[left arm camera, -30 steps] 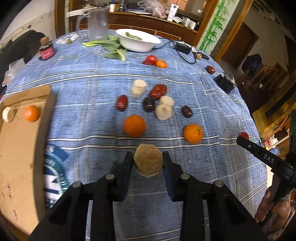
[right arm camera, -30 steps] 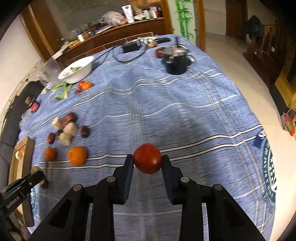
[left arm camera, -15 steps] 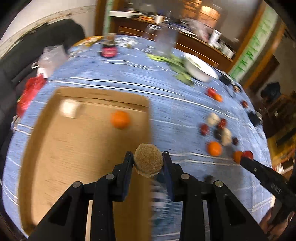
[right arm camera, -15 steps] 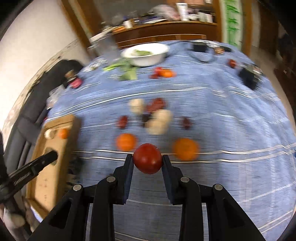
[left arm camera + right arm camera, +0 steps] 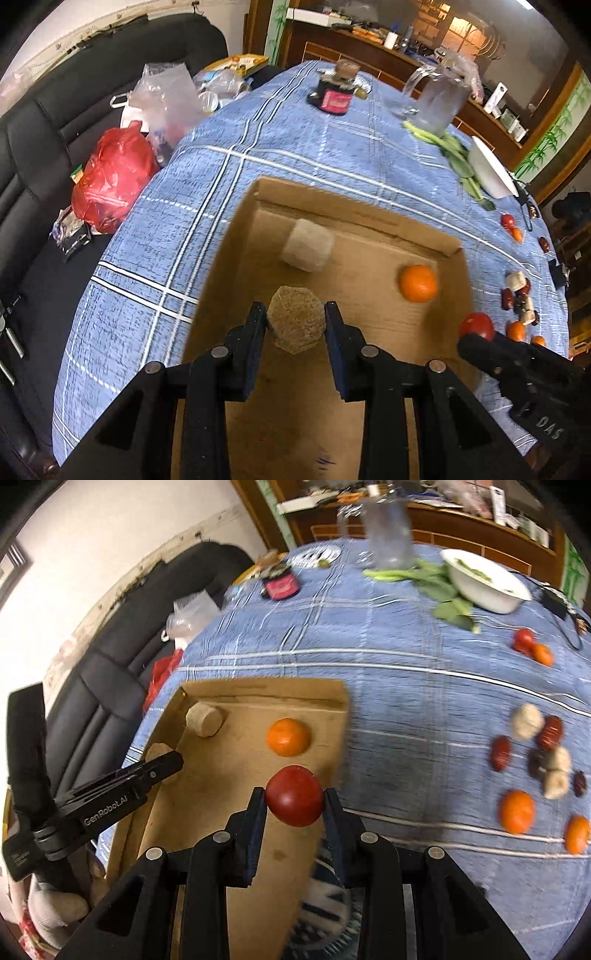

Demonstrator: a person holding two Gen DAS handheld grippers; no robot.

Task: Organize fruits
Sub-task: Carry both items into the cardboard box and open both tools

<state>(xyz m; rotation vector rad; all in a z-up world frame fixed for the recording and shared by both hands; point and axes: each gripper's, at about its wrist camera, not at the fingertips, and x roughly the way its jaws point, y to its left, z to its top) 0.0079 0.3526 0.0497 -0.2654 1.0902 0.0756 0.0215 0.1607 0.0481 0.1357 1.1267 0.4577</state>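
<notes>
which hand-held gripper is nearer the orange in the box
Right. The right hand-held gripper, holding a tomato, is just in front of the orange; the left hand-held gripper is farther, off to its side.

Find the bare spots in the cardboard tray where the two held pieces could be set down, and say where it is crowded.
Tray: bare floor between beige chunk and orange, and all along the near side. Crowded: fruit cluster on the cloth.

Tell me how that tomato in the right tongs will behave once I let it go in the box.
The tomato looks round and smooth, so it will probably roll on the flat floor of the box, perhaps toward the orange. Held only at its sides by the right tongs, it may slip. Its skin likely bruises, so release low.
</notes>
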